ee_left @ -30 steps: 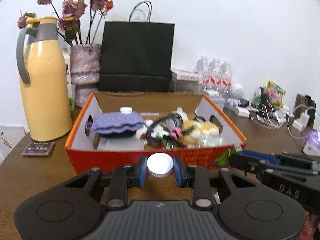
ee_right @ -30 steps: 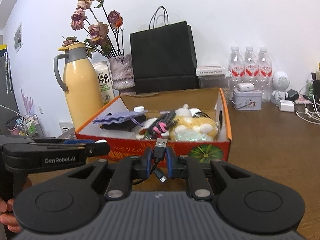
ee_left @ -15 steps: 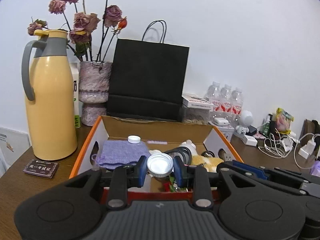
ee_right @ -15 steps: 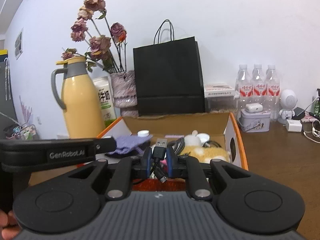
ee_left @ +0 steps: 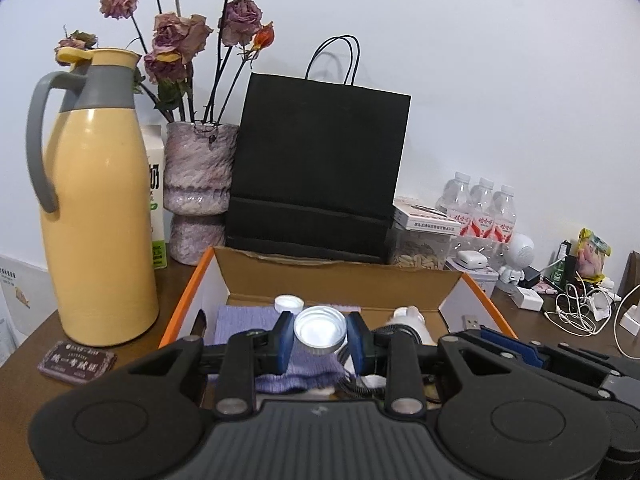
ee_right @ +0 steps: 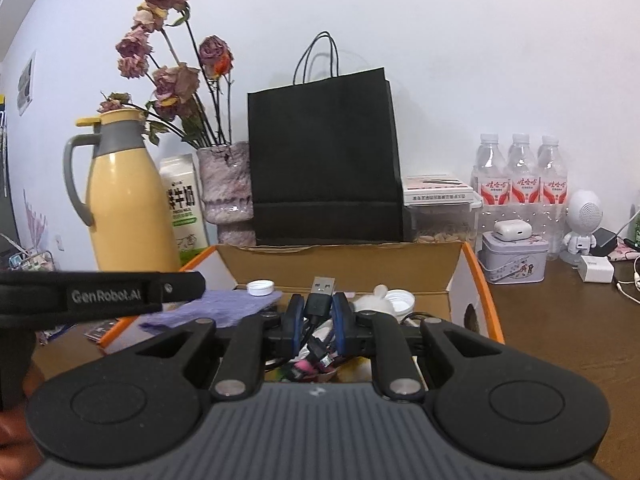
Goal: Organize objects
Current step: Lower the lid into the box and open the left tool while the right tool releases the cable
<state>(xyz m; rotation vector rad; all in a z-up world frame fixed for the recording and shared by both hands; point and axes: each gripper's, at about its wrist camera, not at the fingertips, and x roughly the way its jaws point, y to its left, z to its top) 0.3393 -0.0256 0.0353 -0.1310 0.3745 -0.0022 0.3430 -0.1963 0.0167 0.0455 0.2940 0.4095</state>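
Left tongs [ee_left: 320,338] clamped on a white cap [ee_left: 319,331], held over the open box [ee_left: 340,280]. Right tongs [ee_right: 314,322] clamped on a black USB cable [ee_right: 318,306], plug end up, rest dangling down between the pads, also over the box. I see a purple cloth [ee_left: 280,356], a loose white cap [ee_left: 289,303], a white toy [ee_left: 408,318] and coiled cables already inside. Box sits on the tabletop [ee_right: 560,332] in front of a black bag [ee_left: 320,168]; yellow jug [ee_left: 96,208] and vase [ee_left: 198,188] to its left. Bottles [ee_right: 520,176] far right.
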